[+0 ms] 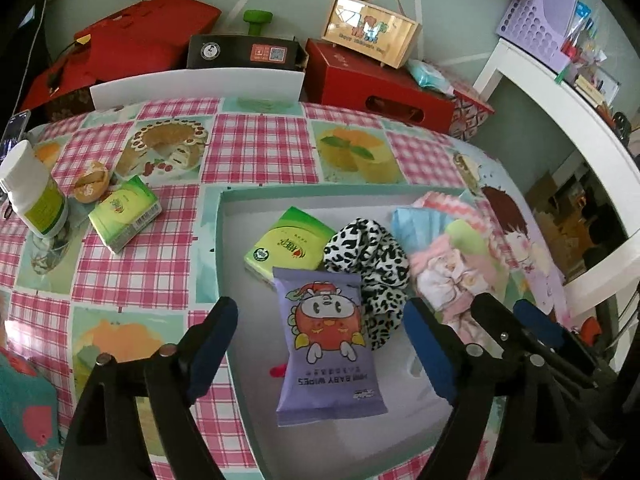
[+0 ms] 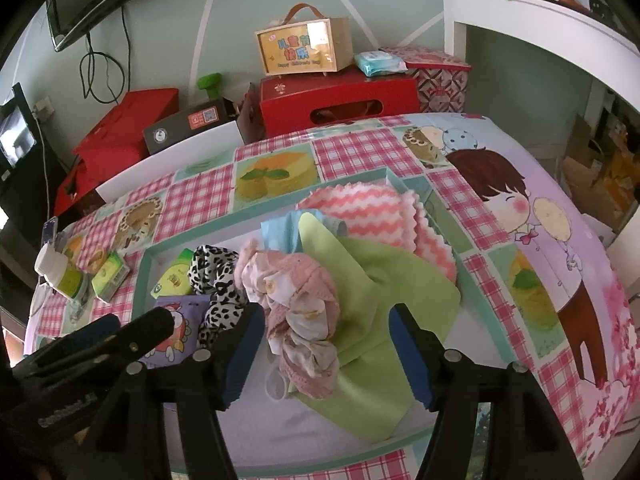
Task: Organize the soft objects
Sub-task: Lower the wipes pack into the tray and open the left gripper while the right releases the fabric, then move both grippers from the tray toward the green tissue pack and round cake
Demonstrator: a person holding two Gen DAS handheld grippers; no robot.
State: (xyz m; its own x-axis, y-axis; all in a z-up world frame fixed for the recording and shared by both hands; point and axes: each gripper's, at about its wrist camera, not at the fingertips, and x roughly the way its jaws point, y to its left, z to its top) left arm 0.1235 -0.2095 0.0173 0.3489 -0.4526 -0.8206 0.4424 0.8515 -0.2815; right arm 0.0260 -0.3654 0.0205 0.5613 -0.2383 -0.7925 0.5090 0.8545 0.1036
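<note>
The left gripper (image 1: 320,344) hangs over the near part of a shallow tray (image 1: 224,248) with a teal rim, its jaws spread wide and clear of the purple baby wipes pack (image 1: 326,344) lying flat between them. The right gripper (image 2: 326,344) stands just beside it over the tray's right half, jaws also apart, with a pink and white scrunchie (image 2: 298,320) between them but not pressed by the pads. That scrunchie rests on a light green cloth (image 2: 384,280). Just beyond the wipes pack, a black and white leopard-print scrunchie (image 1: 372,264) touches a green tissue pack (image 1: 288,244). Toward the tray's far right corner lie a light blue cloth (image 2: 280,232) and a pink zigzag cloth (image 2: 372,212), overlapping. Outside the tray, near the table's left edge, a second green tissue pack (image 1: 124,212) lies beside a white bottle (image 1: 34,196). Past the table's far edge stand red boxes (image 1: 380,84) and a small wooden case (image 1: 372,32).
</note>
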